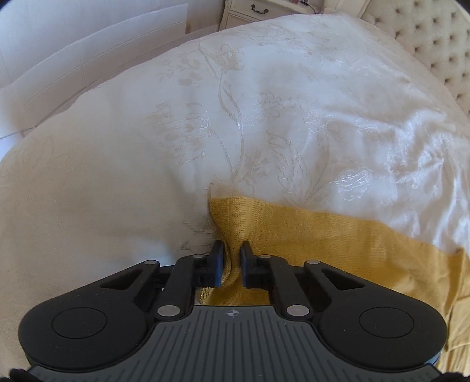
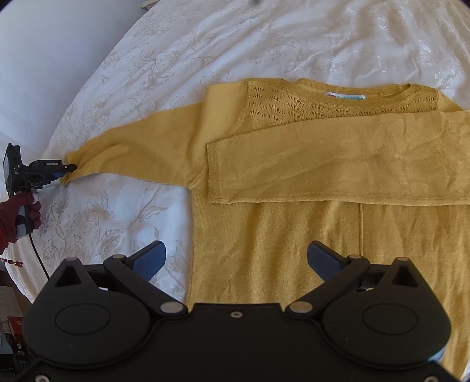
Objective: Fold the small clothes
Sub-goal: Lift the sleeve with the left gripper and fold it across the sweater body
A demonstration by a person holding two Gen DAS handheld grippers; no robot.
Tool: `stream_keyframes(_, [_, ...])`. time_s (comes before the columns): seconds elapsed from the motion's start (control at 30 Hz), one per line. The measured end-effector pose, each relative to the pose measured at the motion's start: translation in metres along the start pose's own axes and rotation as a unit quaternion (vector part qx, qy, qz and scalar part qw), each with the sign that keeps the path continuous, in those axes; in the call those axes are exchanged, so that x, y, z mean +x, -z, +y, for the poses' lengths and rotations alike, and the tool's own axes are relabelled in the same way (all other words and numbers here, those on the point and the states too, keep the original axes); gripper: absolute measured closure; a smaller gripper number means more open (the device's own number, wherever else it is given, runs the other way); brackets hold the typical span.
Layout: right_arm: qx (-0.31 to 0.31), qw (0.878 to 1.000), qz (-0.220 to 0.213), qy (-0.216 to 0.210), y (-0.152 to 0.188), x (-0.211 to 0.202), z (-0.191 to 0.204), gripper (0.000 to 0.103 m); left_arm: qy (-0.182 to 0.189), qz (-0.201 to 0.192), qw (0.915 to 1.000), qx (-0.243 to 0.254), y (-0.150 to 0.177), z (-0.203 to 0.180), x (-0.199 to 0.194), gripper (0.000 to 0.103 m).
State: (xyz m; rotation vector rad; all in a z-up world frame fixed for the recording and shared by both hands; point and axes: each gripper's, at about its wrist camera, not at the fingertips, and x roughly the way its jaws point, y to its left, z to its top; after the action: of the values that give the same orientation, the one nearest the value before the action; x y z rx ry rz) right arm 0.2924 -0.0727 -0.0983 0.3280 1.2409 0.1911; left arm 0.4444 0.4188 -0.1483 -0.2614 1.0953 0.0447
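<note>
Sweater, mustard yellow and knitted, is spread flat on the bedspread, a white cover woven with a pale floral pattern that fills most of both views. The garment's body is seen in the right wrist view running from the lower edge up to the neckline, where an openwork lace yoke and a small white label are visible. 1 sleeve is laid folded across the chest, its cuff ending near the body's left side seam. The other sleeve is stretched out to the left over the bedspread, apart from the body, and its cuff is bunched at the far end.

That cuff is pinched by the left gripper, held in a hand in a dark red glove; in the left wrist view the 2 fingers of the left gripper are drawn close together with a gathered fold of yellow knit clamped between them, the sleeve trailing away to the right.

The right gripper is held above the sweater's lower left part with its fingers spread wide and nothing between them; 1 finger is over the bedspread, the other over the knit.

A tufted headboard and a cream drawer unit are seen at the top of the left wrist view.
</note>
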Motion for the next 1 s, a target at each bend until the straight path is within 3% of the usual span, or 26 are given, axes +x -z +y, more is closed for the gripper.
stream_keyframes(0.13, [0.003, 1.0, -0.001, -0.004, 0.005, -0.002, -0.002, 0.001, 0.017, -0.022, 0.9996, -0.01, -0.004, -0.011, -0.028, 0.093])
stream_keyframes(0.27, [-0.001, 1.0, -0.003, -0.009, 0.011, -0.006, -0.007, 0.001, 0.07, -0.056, 0.9959, -0.011, -0.011, -0.04, -0.066, 0.093])
stream_keyframes(0.43, [-0.003, 1.0, -0.007, -0.022, 0.02, -0.011, -0.017, 0.001, 0.145, -0.092, 0.9851, -0.007, -0.017, -0.091, -0.11, 0.093])
stream_keyframes(0.77, [-0.003, 0.998, -0.026, -0.059, 0.043, -0.032, -0.06, 0.001, 0.258, -0.121, 0.9582, 0.027, -0.002, -0.248, -0.159, 0.092])
stream_keyframes(1.0, [0.024, 0.997, -0.044, -0.06, 0.061, -0.057, -0.113, 0.001, 0.3, -0.088, 0.947, 0.073, 0.046, -0.372, -0.133, 0.092])
